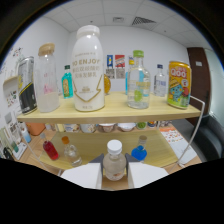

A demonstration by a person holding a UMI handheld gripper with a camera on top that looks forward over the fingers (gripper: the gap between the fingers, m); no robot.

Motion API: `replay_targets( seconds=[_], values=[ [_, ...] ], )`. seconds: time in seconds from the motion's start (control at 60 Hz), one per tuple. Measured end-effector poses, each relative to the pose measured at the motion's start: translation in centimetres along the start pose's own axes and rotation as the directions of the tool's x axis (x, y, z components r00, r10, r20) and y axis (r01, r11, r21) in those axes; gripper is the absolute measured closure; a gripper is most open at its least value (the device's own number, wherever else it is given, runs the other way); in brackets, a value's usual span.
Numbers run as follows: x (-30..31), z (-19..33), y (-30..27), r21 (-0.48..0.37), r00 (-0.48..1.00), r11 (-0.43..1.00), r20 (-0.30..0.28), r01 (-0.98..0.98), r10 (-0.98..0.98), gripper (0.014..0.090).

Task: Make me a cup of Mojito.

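1. A small clear bottle [114, 161] with a white cap stands between the two fingers of the gripper [114, 176], close to the camera.
2. The white fingers [82, 175] sit tight against the bottle's left and right sides, so the jaws are narrow and holding the bottle.
3. Just beyond the bottle is the lower level of a wooden shelf [165, 116], with a small red bottle [50, 149] far left, a little clear bottle with an orange cap [71, 151] beside it, and a blue bottle [140, 150] to the right.
4. On the upper level, straight ahead, stands a tall white bottle [89, 70] printed with the word "ENJOY".
5. To its left are a small teal bottle [67, 81], a clear bottle with a tan cap [47, 79] holding pale liquid, and a dark can [27, 85] at the far left.
6. To its right are a clear bottle with a green cap [138, 80], a smaller clear bottle with a dark cap [160, 80], and a yellow can [179, 85] with a cartoon figure at the far right.
7. A white wall with small posters [116, 66] stands far behind the shelf.
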Motion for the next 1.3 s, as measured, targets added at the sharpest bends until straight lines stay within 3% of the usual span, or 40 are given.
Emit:
replay_targets(
  seconds=[0.3,0.5,0.633,0.817,0.933,1.033,1.183,1.3],
  values=[
    [5.6,-4.8,4.4,-0.038,0.994,0.998,-0.092,0.052,-0.056,0.0703],
    [7.7,-4.1,6.5,-0.108,0.886,0.904,-0.181,0.413,-0.427,0.0702],
    [7.4,-2.9,6.0,-0.154,0.644,0.675,-0.206,0.722,-0.736,0.0702],
    [5.7,-1.8,4.9,-0.204,0.132,0.176,-0.211,0.963,-0.968,0.0705],
    [4.9,-1.1,4.8,-0.235,-0.190,-0.143,-0.195,0.961,-0.962,0.0705],
    [5.2,-0.4,5.0,-0.281,-0.375,-0.322,-0.160,0.904,-0.913,0.0705],
    [5.4,-0.1,5.0,-0.327,-0.525,-0.470,-0.102,0.820,-0.845,0.0703],
    [5.2,0.0,5.1,-0.317,-0.570,-0.518,-0.093,0.794,-0.816,0.0702]
  ],
)
